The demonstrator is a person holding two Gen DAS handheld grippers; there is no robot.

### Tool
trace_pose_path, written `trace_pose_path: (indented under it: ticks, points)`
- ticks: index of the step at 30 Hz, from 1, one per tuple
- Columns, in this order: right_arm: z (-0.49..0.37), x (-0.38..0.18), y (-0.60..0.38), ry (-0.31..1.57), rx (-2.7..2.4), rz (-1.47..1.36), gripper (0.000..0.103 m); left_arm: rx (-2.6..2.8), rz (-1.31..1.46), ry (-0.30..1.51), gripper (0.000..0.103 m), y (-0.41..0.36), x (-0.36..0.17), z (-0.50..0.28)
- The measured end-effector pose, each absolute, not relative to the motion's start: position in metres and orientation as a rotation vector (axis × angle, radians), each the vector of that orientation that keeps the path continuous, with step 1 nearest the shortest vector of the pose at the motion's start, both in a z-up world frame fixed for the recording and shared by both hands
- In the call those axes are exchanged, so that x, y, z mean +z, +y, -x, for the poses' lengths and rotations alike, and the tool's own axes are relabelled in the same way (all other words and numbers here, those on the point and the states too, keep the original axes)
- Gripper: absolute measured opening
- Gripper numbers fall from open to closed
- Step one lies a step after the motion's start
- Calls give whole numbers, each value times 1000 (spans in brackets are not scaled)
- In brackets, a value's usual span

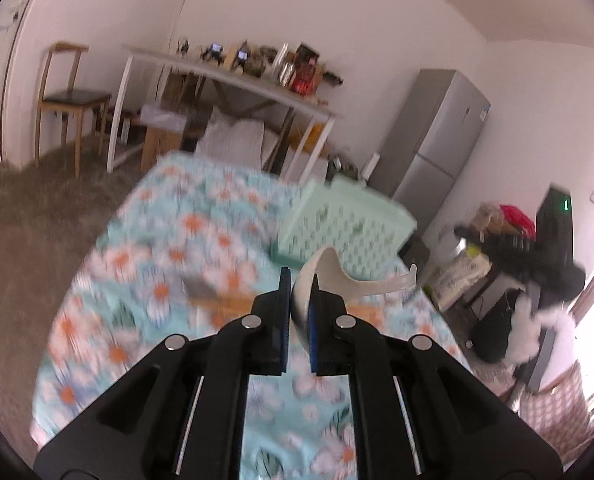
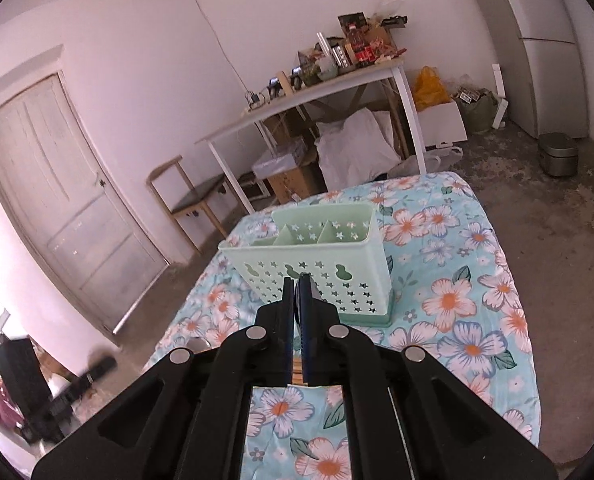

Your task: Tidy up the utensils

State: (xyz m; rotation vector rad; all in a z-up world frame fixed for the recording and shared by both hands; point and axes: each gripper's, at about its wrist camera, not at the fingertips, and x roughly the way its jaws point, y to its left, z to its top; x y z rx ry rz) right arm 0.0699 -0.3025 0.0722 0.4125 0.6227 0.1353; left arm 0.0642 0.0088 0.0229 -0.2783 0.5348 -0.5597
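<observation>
My left gripper (image 1: 299,276) is shut on a white ceramic soup spoon (image 1: 329,276). Its bowl is pinched between the pads and its handle sticks out to the right. The spoon hangs above the flowered table, just short of the mint-green utensil basket (image 1: 349,224). In the right wrist view the same basket (image 2: 321,276) stands upright with its divided compartments showing nothing inside. My right gripper (image 2: 295,280) is in front of it, shut on a thin dark utensil (image 2: 297,312) that I cannot identify.
A blurred cleaver with a wooden handle (image 1: 205,292) lies on the floral tablecloth (image 2: 457,300) left of my left gripper. Beyond the table are a white desk (image 2: 317,92) with clutter, a wooden chair (image 2: 193,196), a door and a fridge (image 1: 433,140).
</observation>
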Motion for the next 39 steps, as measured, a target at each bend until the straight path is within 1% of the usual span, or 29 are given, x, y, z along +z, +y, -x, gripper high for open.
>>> trace_pose_path:
  ticks: [5, 10, 13, 20, 23, 26, 28, 29, 32, 33, 34, 35, 36, 37, 39]
  points:
    - [-66, 80, -308, 580, 175, -421, 3, -507, 167, 433, 6, 4, 80, -94]
    - [-66, 83, -313, 550, 222, -425, 3, -454, -18, 377, 6, -26, 117, -130]
    - [-68, 84, -316, 538, 249, -432, 3, -433, -137, 394, 6, -53, 126, -150]
    - [-66, 85, -330, 496, 298, -447, 3, -356, -473, 486, 7, -128, 129, -189]
    - [-65, 87, -333, 488, 310, -456, 3, -359, -545, 541, 7, -152, 126, -204]
    - [-62, 88, -340, 470, 319, -466, 3, -371, -556, 614, 7, -167, 121, -218]
    - [-59, 90, -345, 455, 324, -468, 3, -382, -525, 665, 10, -173, 116, -232]
    - [-57, 92, -348, 446, 322, -467, 3, -395, -496, 685, 11, -173, 115, -238]
    - [-54, 100, -355, 429, 328, -471, 3, -437, -368, 721, 15, -171, 112, -253]
    - [-53, 103, -357, 423, 330, -472, 3, -455, -325, 720, 22, -169, 113, -255]
    - [-53, 106, -360, 418, 330, -470, 3, -463, -282, 714, 32, -165, 113, -257]
    - [-54, 110, -362, 412, 334, -471, 3, -464, -254, 708, 36, -164, 112, -259]
    - [-54, 113, -363, 405, 337, -470, 3, -469, -205, 692, 43, -160, 114, -260]
    - [-54, 117, -364, 397, 340, -466, 3, -471, -177, 680, 47, -156, 114, -260]
    - [-55, 126, -364, 381, 349, -459, 3, -466, -115, 655, 48, -145, 116, -257]
